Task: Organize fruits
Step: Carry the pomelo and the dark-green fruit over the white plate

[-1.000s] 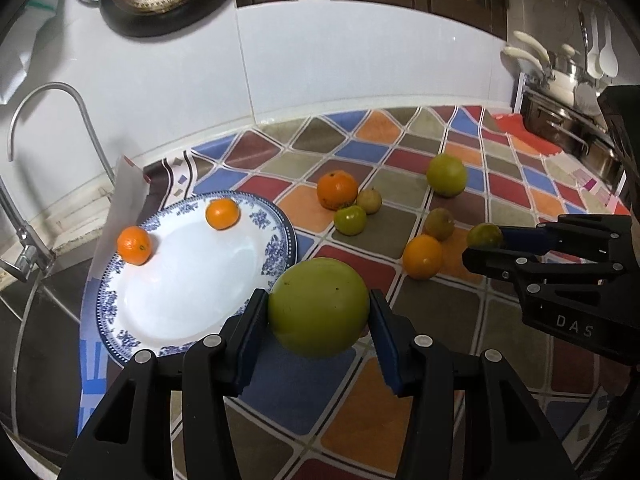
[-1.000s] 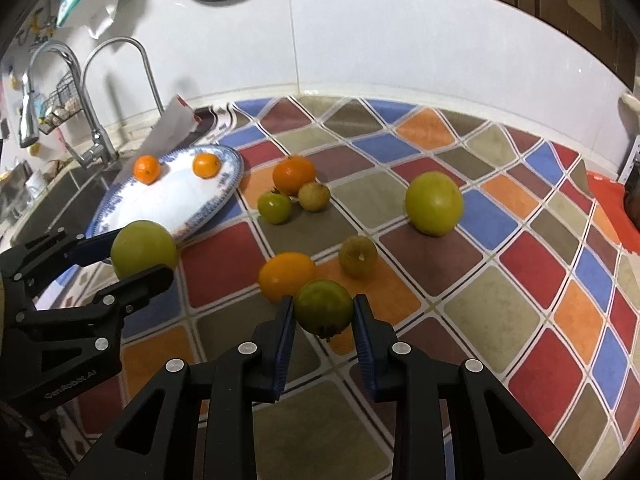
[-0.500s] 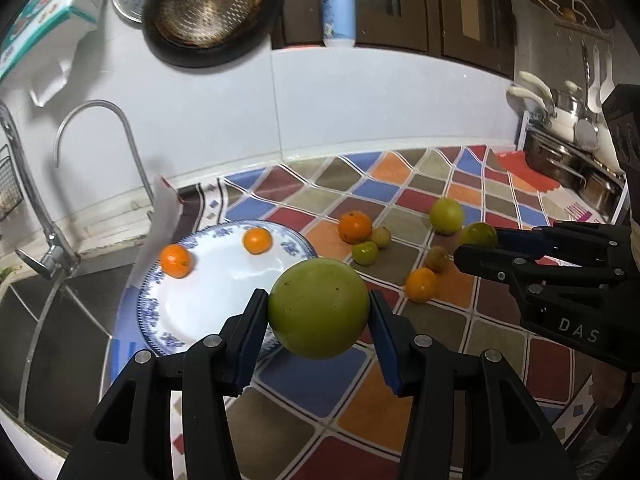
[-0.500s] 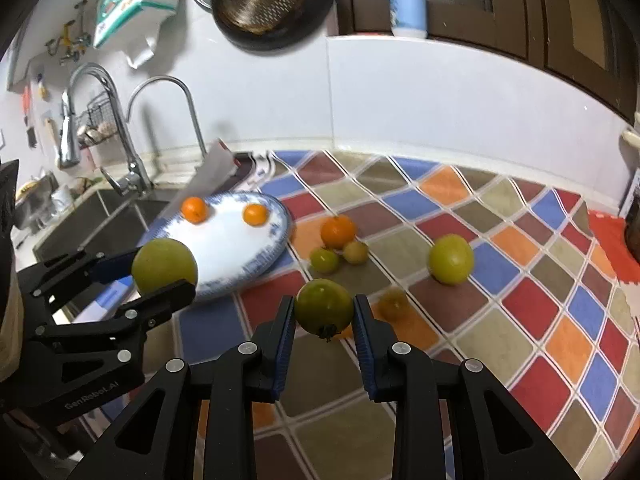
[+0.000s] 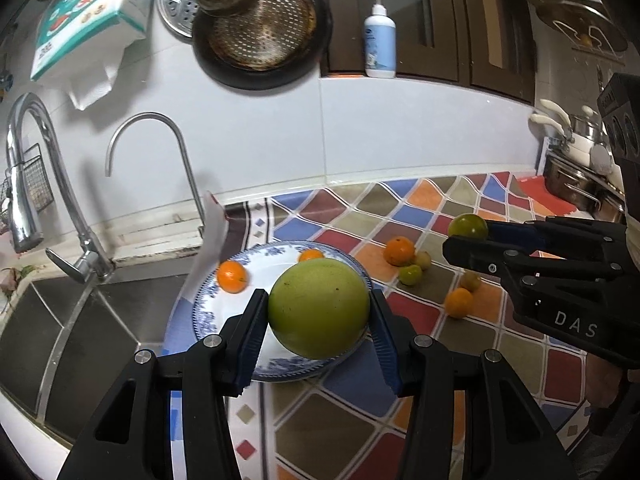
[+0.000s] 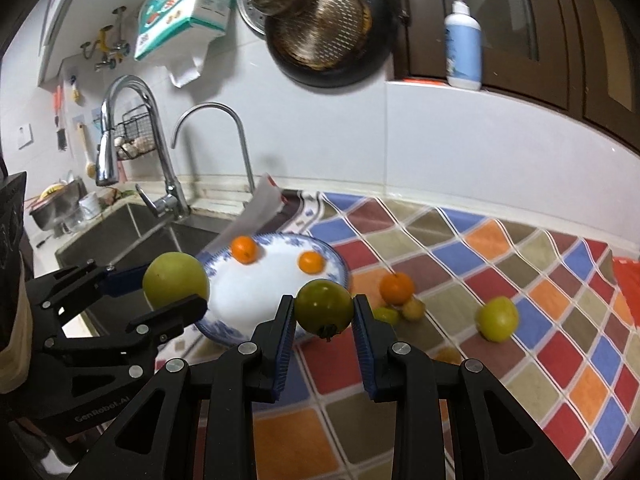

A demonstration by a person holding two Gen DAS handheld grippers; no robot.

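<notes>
My left gripper (image 5: 318, 320) is shut on a large light-green fruit (image 5: 318, 308), held in the air over the near rim of a blue-and-white plate (image 5: 224, 312). Two small oranges (image 5: 232, 276) lie on the plate's far side. My right gripper (image 6: 324, 320) is shut on a small dark-green fruit (image 6: 324, 306), also lifted above the counter. Each gripper shows in the other's view: the right gripper (image 5: 466, 236) at the right, the left gripper (image 6: 176, 286) at the left. On the chequered mat lie an orange (image 6: 396, 288), a yellow-green fruit (image 6: 496, 318) and several smaller fruits.
A steel sink (image 5: 60, 328) with two taps (image 5: 160, 152) lies left of the plate. A white sheet (image 5: 208, 248) leans behind the plate. Pans (image 5: 260, 24) hang on the tiled wall, a pump bottle (image 5: 379, 40) stands on the ledge, and pots (image 5: 576, 184) stand at the far right.
Both grippers have risen with their fruits still clamped, so the counter, plate and loose fruits look smaller and lower. More of the wall, taps and hanging pans has come into view.
</notes>
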